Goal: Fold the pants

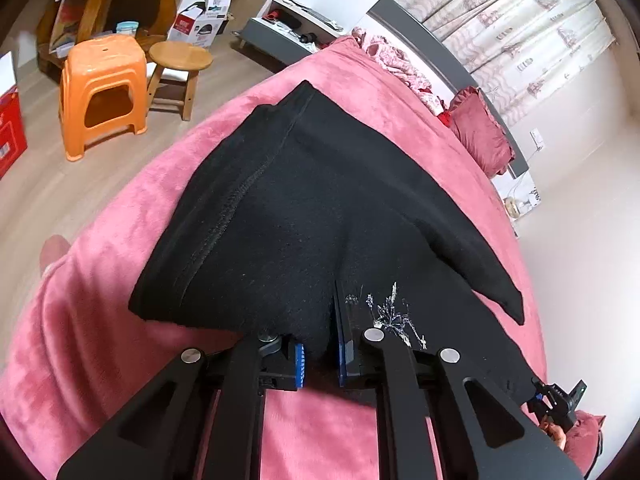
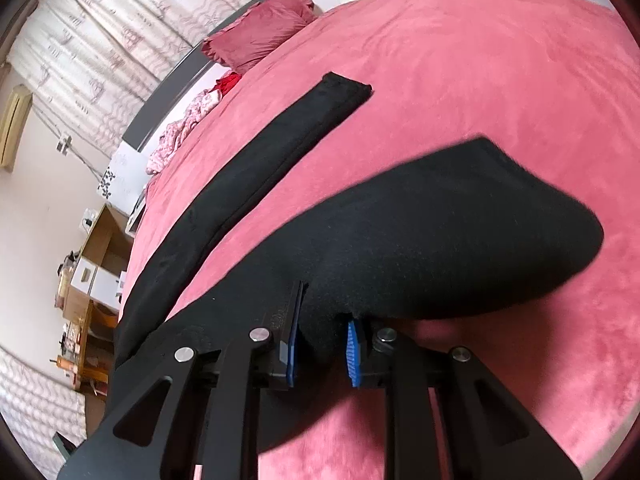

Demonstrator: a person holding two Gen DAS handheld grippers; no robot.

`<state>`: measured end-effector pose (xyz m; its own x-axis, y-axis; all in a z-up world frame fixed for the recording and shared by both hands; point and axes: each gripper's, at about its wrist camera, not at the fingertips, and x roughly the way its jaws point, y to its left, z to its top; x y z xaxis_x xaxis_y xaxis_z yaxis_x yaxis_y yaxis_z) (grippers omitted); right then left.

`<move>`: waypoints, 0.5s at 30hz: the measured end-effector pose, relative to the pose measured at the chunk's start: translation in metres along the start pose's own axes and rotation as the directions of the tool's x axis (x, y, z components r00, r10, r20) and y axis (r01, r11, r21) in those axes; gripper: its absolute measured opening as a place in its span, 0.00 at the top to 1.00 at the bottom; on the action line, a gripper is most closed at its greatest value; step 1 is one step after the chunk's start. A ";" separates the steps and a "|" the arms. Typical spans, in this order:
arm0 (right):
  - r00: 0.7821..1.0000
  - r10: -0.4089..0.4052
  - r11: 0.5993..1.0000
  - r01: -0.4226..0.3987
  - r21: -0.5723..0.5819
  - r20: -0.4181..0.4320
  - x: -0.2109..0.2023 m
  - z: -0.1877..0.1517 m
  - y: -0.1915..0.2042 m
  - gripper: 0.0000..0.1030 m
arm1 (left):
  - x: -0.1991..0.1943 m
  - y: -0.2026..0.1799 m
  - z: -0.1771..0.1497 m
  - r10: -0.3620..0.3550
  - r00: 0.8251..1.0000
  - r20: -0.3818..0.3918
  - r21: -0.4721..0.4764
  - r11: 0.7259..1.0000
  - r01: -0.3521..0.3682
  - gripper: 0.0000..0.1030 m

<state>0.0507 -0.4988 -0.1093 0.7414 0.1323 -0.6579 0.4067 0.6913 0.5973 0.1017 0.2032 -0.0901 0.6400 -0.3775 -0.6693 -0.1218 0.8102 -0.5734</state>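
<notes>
Black pants (image 1: 300, 200) lie on a pink plush bedspread (image 1: 100, 300). My left gripper (image 1: 320, 360) is shut on a bunch of the pants' near edge, which is pinched between the blue pads (image 1: 300, 364) and lifted off the bed. A white embroidered motif (image 1: 392, 316) shows beside the grip. In the right wrist view my right gripper (image 2: 322, 354) is shut on another part of the pants (image 2: 460, 232), raising a broad fold above the bedspread (image 2: 480, 60). One leg (image 2: 280, 152) stretches flat toward the headboard. The right gripper (image 1: 560, 396) also shows at the lower right of the left wrist view.
An orange plastic stool (image 1: 100, 92) and a round wooden stool (image 1: 180, 68) stand on the floor beside the bed. A dark red pillow (image 1: 480, 132) and crumpled floral cloth (image 1: 400, 68) lie by the grey headboard (image 1: 420, 28). Curtains hang behind.
</notes>
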 end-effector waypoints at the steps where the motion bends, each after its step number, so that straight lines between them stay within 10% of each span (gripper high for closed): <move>1: 1.000 0.003 1.000 -0.003 -0.004 0.000 -0.005 -0.001 0.000 0.83 | -0.004 0.001 -0.001 -0.003 1.000 -0.005 -0.002 1.000 0.003 0.90; 15: 0.995 -0.023 0.999 0.026 0.028 -0.098 -0.027 -0.041 -0.044 0.83 | -0.038 0.032 -0.059 0.064 0.992 -0.112 -0.031 0.997 -0.068 0.94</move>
<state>-0.0095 -0.5033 -0.1363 0.6758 0.1858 -0.7133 0.4405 0.6741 0.5930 0.0290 0.2171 -0.1115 0.5422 -0.3727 -0.7531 -0.1882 0.8196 -0.5411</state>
